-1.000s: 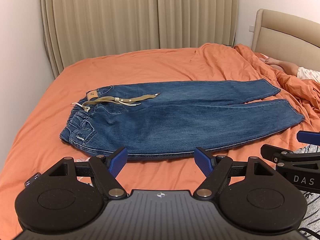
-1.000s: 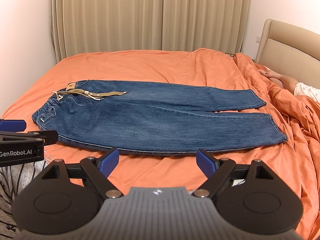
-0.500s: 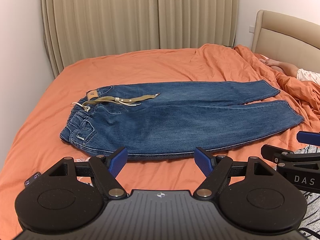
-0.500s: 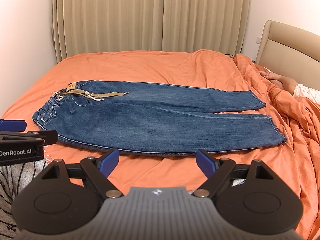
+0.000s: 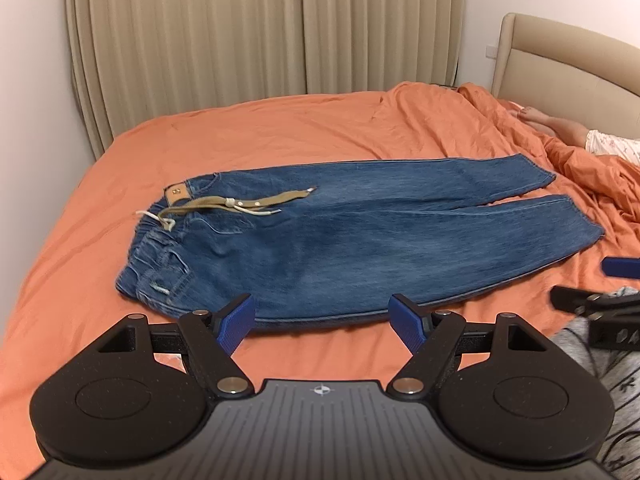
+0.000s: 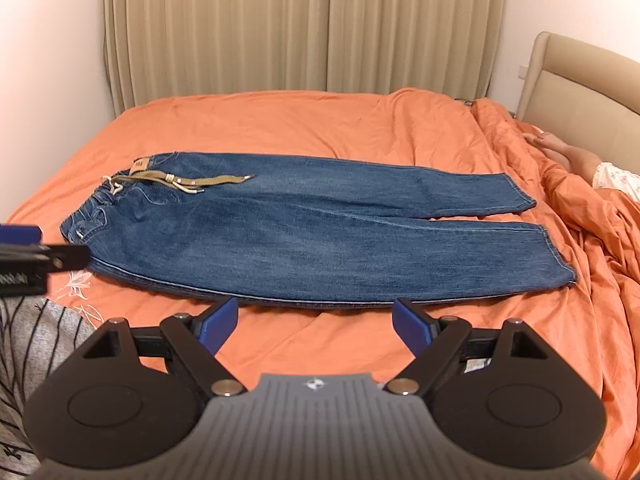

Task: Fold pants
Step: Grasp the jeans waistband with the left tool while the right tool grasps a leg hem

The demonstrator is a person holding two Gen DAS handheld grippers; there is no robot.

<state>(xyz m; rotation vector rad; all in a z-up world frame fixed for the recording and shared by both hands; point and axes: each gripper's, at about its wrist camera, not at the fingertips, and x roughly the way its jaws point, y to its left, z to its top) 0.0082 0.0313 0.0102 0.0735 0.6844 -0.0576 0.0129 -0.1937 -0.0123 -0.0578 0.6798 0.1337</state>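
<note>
Lowering slightly toward jeans (image 5: 360, 240) at 12 o'clock; left gripper (image 5: 322, 322) and right gripper (image 6: 314, 322) both spread, fold unstarted.

One pair of jeans (image 5: 360, 236) with two legs is being seen, and one belt (image 5: 240, 204) at 10 o'clock on it. Two grippers are being counted: left gripper (image 5: 322, 322) and right gripper (image 6: 314, 322). One bed (image 6: 320, 128) and two curtains (image 6: 304, 28) are being shown.
</note>
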